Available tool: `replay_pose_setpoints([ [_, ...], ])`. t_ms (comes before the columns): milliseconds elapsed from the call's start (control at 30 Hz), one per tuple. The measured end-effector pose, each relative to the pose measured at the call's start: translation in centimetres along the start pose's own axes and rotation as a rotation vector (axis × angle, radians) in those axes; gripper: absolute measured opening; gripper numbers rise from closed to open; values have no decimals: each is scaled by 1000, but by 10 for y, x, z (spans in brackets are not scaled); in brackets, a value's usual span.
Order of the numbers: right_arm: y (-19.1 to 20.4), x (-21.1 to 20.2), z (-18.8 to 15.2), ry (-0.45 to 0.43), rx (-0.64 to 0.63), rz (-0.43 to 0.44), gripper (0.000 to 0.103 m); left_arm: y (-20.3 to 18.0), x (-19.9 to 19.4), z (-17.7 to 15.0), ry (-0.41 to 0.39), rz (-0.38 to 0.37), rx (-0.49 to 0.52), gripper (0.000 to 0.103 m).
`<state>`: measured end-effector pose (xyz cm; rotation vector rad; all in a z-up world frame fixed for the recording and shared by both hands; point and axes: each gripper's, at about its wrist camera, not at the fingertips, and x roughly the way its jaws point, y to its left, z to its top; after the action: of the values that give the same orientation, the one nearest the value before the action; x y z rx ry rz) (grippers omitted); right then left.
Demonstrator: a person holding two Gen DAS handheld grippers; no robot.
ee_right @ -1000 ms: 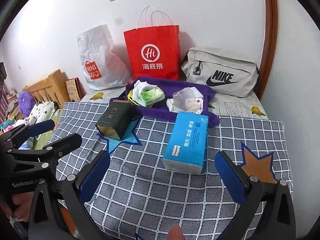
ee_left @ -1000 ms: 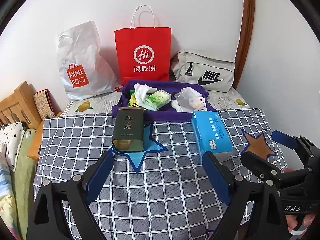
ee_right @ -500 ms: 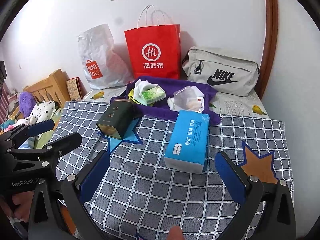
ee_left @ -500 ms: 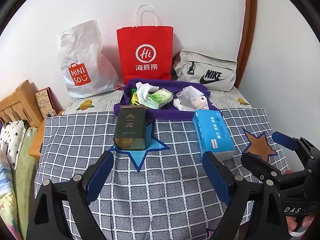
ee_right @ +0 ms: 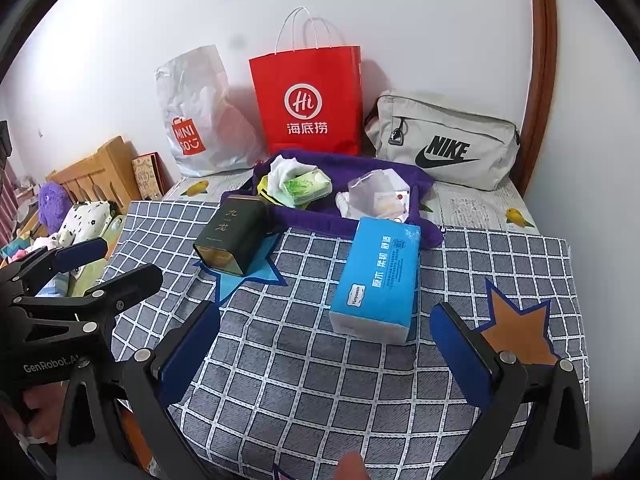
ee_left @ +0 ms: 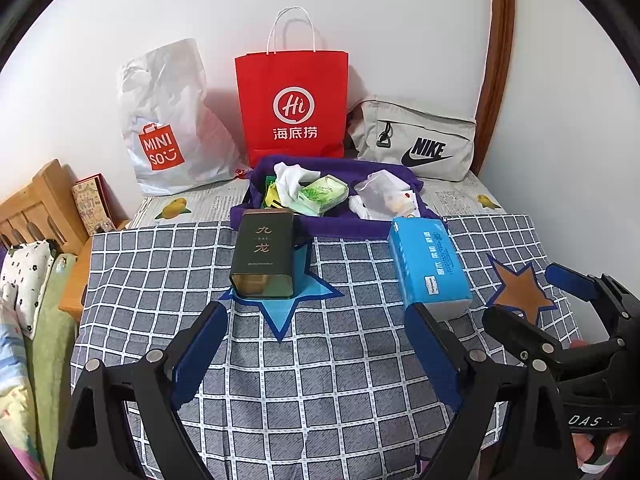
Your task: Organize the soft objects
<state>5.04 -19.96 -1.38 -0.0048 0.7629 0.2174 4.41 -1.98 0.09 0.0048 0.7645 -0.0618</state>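
A blue tissue pack [ee_left: 430, 264] [ee_right: 378, 276] lies on the checked cloth [ee_left: 320, 380], just beyond my left gripper's right finger. A dark green tin [ee_left: 264, 258] [ee_right: 232, 236] lies on a blue star patch. Behind both, a purple fabric basket [ee_left: 340, 234] [ee_right: 312, 220] holds a white cloth [ee_left: 290, 178], a green tissue packet [ee_left: 324, 194] and a clear plastic bag [ee_left: 380, 194]. My left gripper [ee_left: 316, 320] [ee_right: 120, 260] is open and holds nothing. The right gripper [ee_right: 324, 316] [ee_left: 528, 296] is also open and holds nothing, with the blue pack just ahead of it.
A red paper bag [ee_left: 291, 108], a white Miniso bag [ee_left: 168, 120] and a grey Nike bag [ee_left: 416, 140] lean on the back wall. A wooden bed frame [ee_left: 36, 208] and bedding sit at the left. An orange star patch [ee_right: 516, 320] marks the cloth's right side.
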Motion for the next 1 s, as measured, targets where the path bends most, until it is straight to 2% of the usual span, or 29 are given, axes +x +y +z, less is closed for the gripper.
replay_pose_setpoints([
  [1000, 4, 4, 1, 7, -2, 6, 103, 5, 0, -2, 3, 6, -4, 90],
])
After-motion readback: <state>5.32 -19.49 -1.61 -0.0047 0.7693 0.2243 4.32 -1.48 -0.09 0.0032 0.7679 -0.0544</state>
